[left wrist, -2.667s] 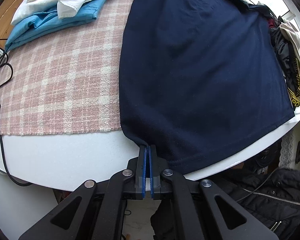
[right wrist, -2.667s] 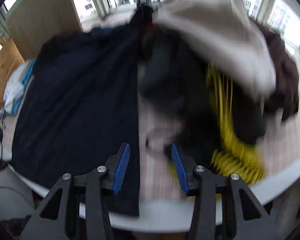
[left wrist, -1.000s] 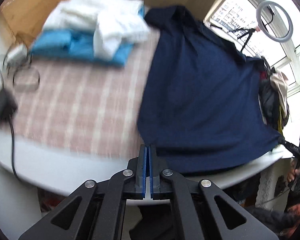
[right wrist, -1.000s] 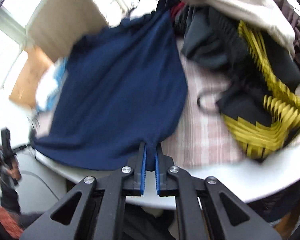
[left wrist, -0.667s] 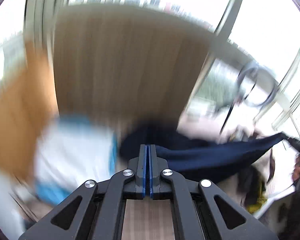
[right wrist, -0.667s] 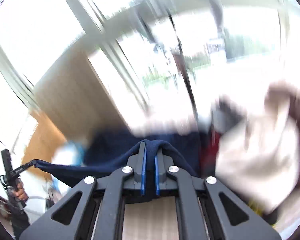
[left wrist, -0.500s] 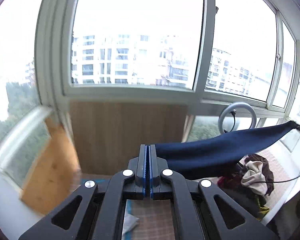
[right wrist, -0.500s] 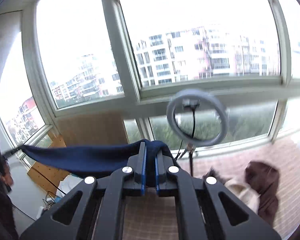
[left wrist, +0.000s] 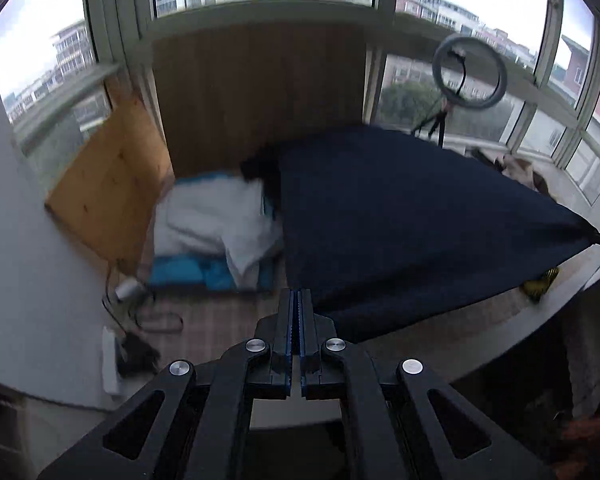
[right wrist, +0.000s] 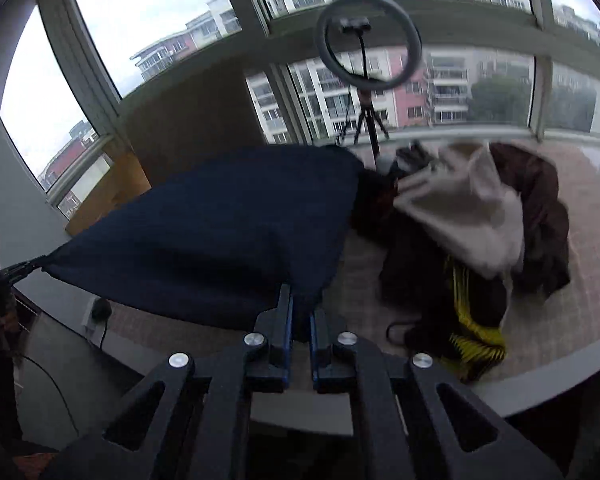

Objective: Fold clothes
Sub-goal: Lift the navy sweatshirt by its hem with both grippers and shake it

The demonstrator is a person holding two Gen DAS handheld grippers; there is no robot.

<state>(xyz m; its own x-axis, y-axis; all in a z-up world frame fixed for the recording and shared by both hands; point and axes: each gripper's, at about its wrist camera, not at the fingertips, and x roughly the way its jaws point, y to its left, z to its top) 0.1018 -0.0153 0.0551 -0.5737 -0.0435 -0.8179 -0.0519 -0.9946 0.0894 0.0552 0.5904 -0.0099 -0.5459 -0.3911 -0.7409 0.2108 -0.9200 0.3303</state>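
A: Item one — navy T-shirt [left wrist: 400, 216]. Location?
B: Lifted off the bench [left wrist: 480, 344], spread as a sloping sheet between the two tools; far end apparently down on the checked cover [left wrist: 220, 320], though blurred there.

A: Left tool [left wrist: 299, 316] — condition?
B: Pads pressed together, pinching the near-left hem corner. Cloth running away to the right from the tips.

A: Right tool [right wrist: 300, 320]?
B: Narrow, clamped on the opposite hem corner; dark fabric bunched between the blue pads.

A: Reason for a corner in each tool?
B: Likely to keep the hem taut and level, so the lower half can be carried over the upper half without sagging or creasing. Judged as the first fold, barely begun.

A: Reason for holding high?
B: Probably to clear the bench and shake the cloth flat before laying it over.

A: Other stock on the bench?
B: White garment [left wrist: 216, 220] stacked on blue garment [left wrist: 188, 276], left of the shirt — seemingly the finished stack, kept well clear. Unsorted heap [right wrist: 480, 240] on the right: cream, brown, black-and-yellow pieces, just beside the shirt's edge.

A: Sundries?
B: Ring light on tripod [right wrist: 368, 40] by the windows; cables and power strip [left wrist: 110, 360] at the left rim.

A: Hazard?
B: Snagging the heap while laying the hem over.
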